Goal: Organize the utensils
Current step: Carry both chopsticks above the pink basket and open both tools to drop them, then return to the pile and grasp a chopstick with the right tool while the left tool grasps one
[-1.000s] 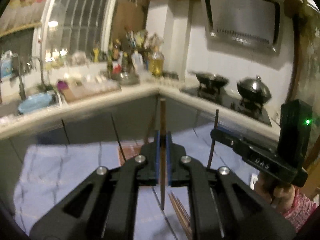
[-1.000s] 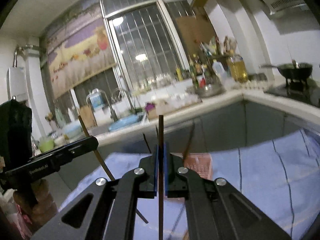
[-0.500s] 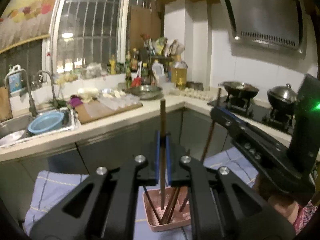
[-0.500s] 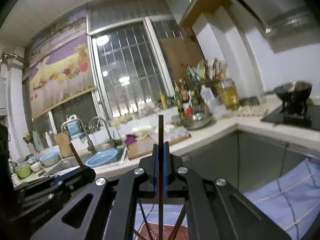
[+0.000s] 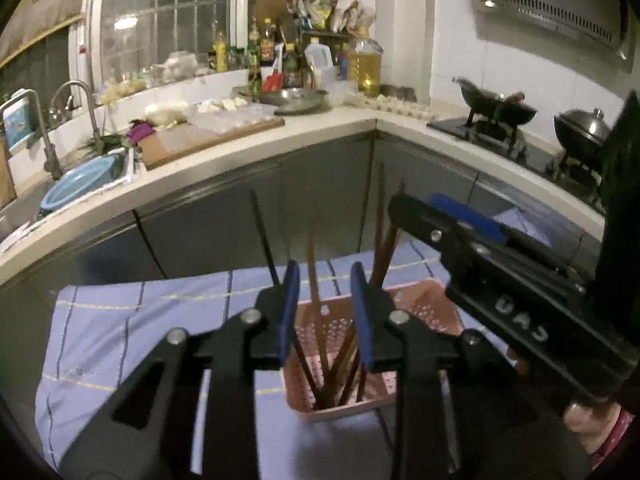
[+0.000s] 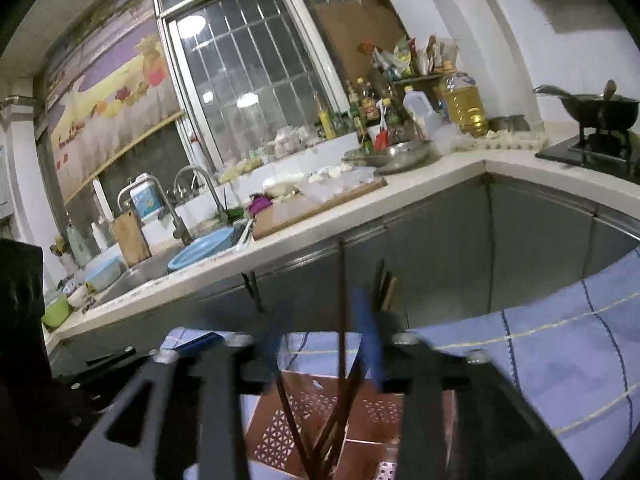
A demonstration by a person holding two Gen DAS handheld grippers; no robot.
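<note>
While both grippers are sitting open over the pink holder (image 5: pixel 404 308), left gripper (image 5: pixel 325 316) and right gripper (image 6: pixel 320 348) are better off lifting straight up, clearing the chopsticks (image 5: pixel 314 280) gently.

Two grippers (image 5: pixel 325 312) (image 6: pixel 320 344), one pink basket (image 5: pixel 416 312) holding roughly six chopsticks (image 5: pixel 314 280), two woks (image 5: pixel 496 110), one blue basin (image 5: pixel 76 188), one cutting board (image 5: pixel 208 136).

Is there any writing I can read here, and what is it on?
"DAS", upside down, white letters on the right gripper body.
Labels on the bottles by the window: too small and blurred to read.
Nothing else is legible.
</note>
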